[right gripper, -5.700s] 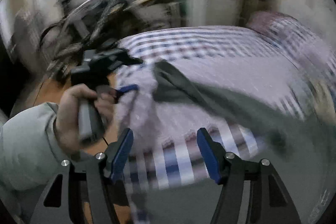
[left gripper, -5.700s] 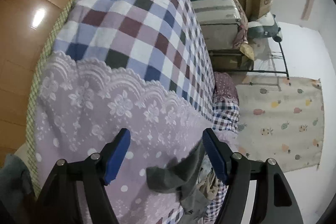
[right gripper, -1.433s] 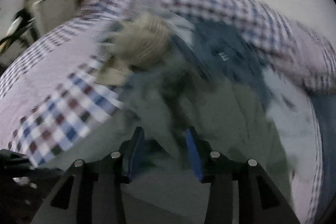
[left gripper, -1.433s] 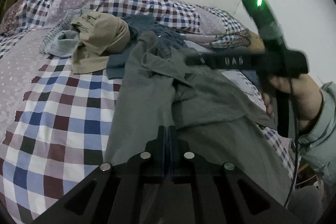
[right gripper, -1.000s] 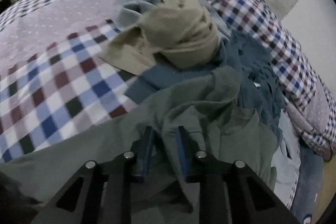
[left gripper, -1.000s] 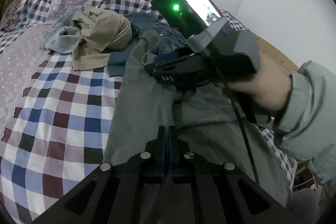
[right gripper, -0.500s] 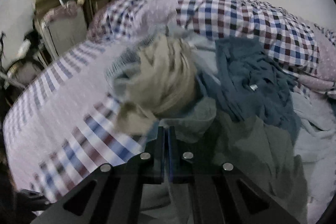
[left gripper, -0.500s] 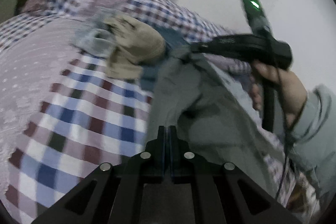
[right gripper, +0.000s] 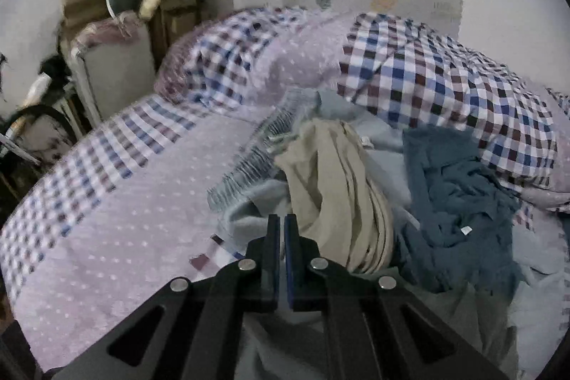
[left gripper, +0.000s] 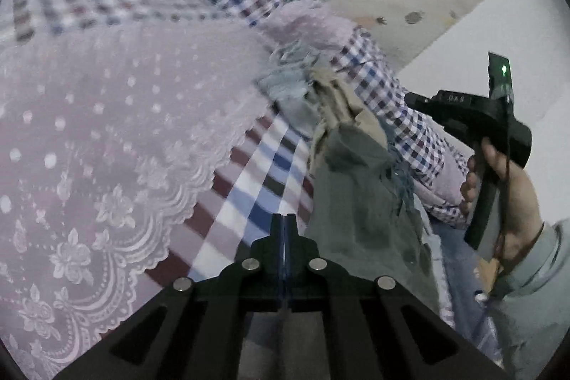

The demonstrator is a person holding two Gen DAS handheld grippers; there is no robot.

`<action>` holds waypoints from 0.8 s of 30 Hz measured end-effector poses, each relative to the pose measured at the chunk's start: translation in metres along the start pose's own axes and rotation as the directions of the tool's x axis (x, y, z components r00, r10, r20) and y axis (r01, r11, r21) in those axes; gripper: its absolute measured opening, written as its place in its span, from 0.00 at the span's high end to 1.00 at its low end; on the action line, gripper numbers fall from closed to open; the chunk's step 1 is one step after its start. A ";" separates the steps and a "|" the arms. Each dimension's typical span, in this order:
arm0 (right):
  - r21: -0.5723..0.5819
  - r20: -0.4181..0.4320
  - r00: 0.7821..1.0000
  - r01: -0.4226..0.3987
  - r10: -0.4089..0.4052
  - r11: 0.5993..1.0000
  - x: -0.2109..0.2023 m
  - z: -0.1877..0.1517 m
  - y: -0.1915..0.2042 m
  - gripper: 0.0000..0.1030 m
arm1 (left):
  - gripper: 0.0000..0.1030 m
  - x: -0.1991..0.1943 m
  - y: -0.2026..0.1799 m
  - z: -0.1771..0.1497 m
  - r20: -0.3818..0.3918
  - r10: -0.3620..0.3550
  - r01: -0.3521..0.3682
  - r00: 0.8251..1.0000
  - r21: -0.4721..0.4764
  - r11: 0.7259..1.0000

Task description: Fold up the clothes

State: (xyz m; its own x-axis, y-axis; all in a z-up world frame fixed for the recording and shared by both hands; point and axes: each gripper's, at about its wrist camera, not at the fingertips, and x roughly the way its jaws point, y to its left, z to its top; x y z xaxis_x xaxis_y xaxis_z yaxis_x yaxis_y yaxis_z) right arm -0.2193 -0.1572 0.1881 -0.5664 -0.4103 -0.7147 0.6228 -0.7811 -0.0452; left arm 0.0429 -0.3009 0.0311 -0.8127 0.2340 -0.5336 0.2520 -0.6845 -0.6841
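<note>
At the bed's (left gripper: 107, 116) near edge, both hand-held grippers, left (left gripper: 284, 219) and right (right gripper: 279, 223), are clamped tight on the grey-green garment (left gripper: 359, 202), hanging beside the clothes pile (right gripper: 342, 187). I'd pull them apart evenly, keeping it taut and clear of that pile.

We see a bed (right gripper: 117, 230) under a lilac dotted, checked cover. On it lie a beige garment (right gripper: 338, 187), a blue one (right gripper: 459, 194), a grey-green one (left gripper: 363, 209) and a checked quilt (right gripper: 445, 84).
</note>
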 end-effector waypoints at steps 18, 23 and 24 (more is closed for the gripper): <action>-0.200 -0.180 0.982 0.024 -0.061 0.979 0.069 -0.059 0.062 0.58 | 0.65 0.029 -0.010 0.002 -0.150 -0.056 0.060 0.987 0.017 0.998; -0.152 -0.209 0.970 0.094 -0.125 0.984 0.095 -0.055 0.055 0.61 | 0.64 0.045 -0.016 -0.004 -0.200 -0.048 0.057 0.979 0.039 0.998; -0.146 -0.214 0.968 0.101 -0.131 0.984 0.099 -0.054 0.053 0.72 | 0.64 0.046 -0.018 -0.005 -0.208 -0.050 0.061 0.977 0.044 0.997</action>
State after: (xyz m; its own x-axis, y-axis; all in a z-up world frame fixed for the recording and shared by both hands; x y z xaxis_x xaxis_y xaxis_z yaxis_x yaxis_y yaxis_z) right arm -0.2131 -0.2141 0.0773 -0.5142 -0.1937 -0.8355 0.6344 -0.7415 -0.2185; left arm 0.0035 -0.2738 0.0161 -0.6976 0.4063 -0.5901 0.1790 -0.6987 -0.6926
